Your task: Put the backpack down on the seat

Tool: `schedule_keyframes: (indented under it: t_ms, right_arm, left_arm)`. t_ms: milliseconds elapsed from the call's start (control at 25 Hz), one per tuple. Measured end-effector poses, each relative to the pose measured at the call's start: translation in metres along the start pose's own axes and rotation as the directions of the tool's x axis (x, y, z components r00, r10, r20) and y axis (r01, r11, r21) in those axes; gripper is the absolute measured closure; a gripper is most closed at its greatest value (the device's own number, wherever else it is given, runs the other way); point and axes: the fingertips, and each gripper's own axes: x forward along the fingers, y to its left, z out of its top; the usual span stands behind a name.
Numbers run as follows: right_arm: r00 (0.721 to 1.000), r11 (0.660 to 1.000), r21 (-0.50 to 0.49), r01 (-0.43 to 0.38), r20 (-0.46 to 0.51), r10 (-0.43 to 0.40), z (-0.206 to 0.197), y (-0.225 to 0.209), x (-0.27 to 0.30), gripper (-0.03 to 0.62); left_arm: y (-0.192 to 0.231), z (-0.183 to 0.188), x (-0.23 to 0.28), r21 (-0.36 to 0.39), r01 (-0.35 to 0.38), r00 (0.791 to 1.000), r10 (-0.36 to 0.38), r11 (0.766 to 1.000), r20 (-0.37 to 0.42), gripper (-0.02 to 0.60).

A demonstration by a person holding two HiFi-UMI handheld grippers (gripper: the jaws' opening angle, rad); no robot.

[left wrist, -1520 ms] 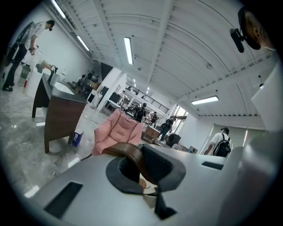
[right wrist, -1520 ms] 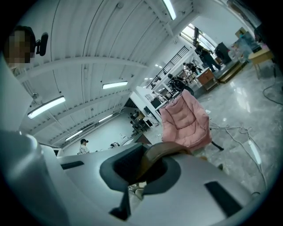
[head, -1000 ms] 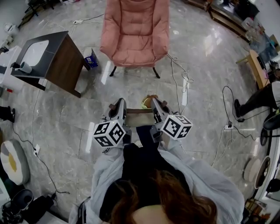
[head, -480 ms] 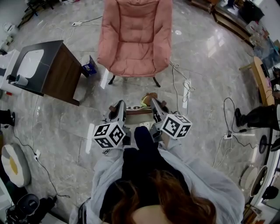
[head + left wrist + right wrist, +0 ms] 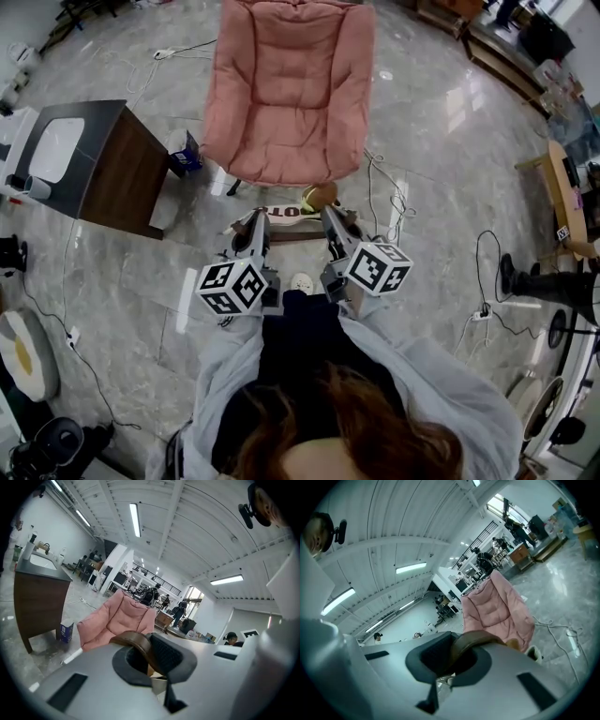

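Left tongs (image 5: 251,225): clenched on the brown strap (image 5: 292,236), in front of the armchair (image 5: 286,94).
Right tongs (image 5: 334,221): clenched on the same strap, at its other end.
Backpack (image 5: 281,213): between both tongs, just short of the armchair's front edge and not on the seat; mostly hidden.
Armchair: pink, padded, open side towards the person.
Cables (image 5: 380,187): on the floor, right of the armchair.

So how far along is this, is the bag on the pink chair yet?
Not yet. Done: the pick-up. The left tool and right tool are both shut on the brown strap, with the backpack hanging under them. In hand: carrying it, just in front of the pink chair. Left: lowering it onto the seat, which has nothing on it, and letting go.
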Motion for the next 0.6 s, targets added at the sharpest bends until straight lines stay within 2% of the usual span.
schedule_keyframes:
  t_ms: [280,600]
  right_arm:
    - [0.999,0.999,-0.013,-0.034,-0.009,0.034,0.013,-0.010,0.013,0.586]
    - [0.999,0.999,0.013,-0.044,0.005,0.044,0.007,-0.005,0.009,0.586]
  left_arm:
    - [0.001,0.005,0.022,0.007,-0.023,1.000,0.023,1.000,0.012,0.568]
    - [-0.002,0.012,0.015,0.070,-0.036,0.999,0.036,0.997,0.004,0.568]
